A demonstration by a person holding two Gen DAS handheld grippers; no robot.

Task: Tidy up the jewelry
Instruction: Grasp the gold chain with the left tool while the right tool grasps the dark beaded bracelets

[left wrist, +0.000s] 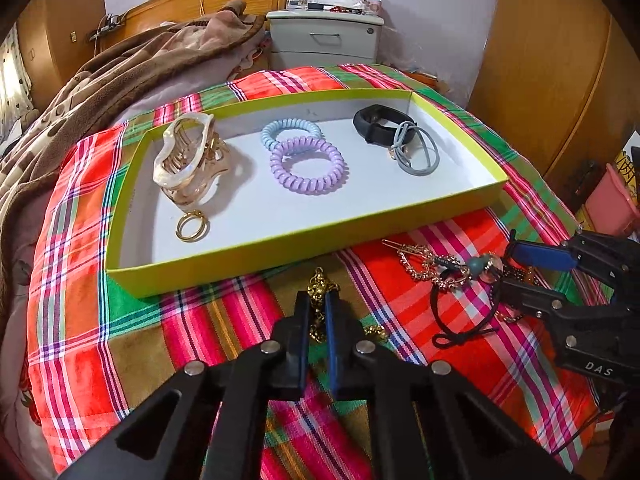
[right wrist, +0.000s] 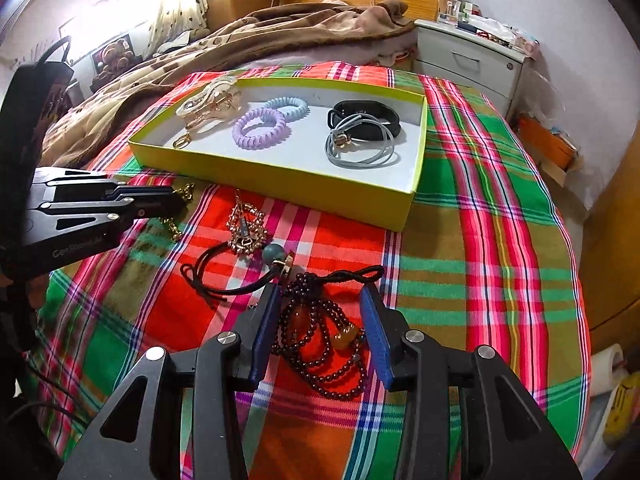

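My left gripper [left wrist: 317,300] is shut on a gold chain [left wrist: 320,285] that lies on the plaid cloth just in front of the yellow-green tray [left wrist: 304,240]. In the right wrist view that gripper [right wrist: 180,200] pinches the chain [right wrist: 175,229] at the left. My right gripper [right wrist: 320,292] stands open over a dark bead necklace [right wrist: 320,344], one finger on either side and neither touching it. In the tray lie a hair claw [left wrist: 192,160], a gold ring [left wrist: 192,226], a purple coil tie [left wrist: 308,168], a blue coil tie [left wrist: 290,130], a black band [left wrist: 376,124] and a grey tie [left wrist: 416,152].
Loose on the cloth between the grippers are a sparkly gold clip [right wrist: 244,228] and a black hair tie with a teal bead [right wrist: 274,254]. A brown blanket [left wrist: 100,92] is heaped behind the tray on the left. Behind the tray stands a white nightstand [left wrist: 324,40].
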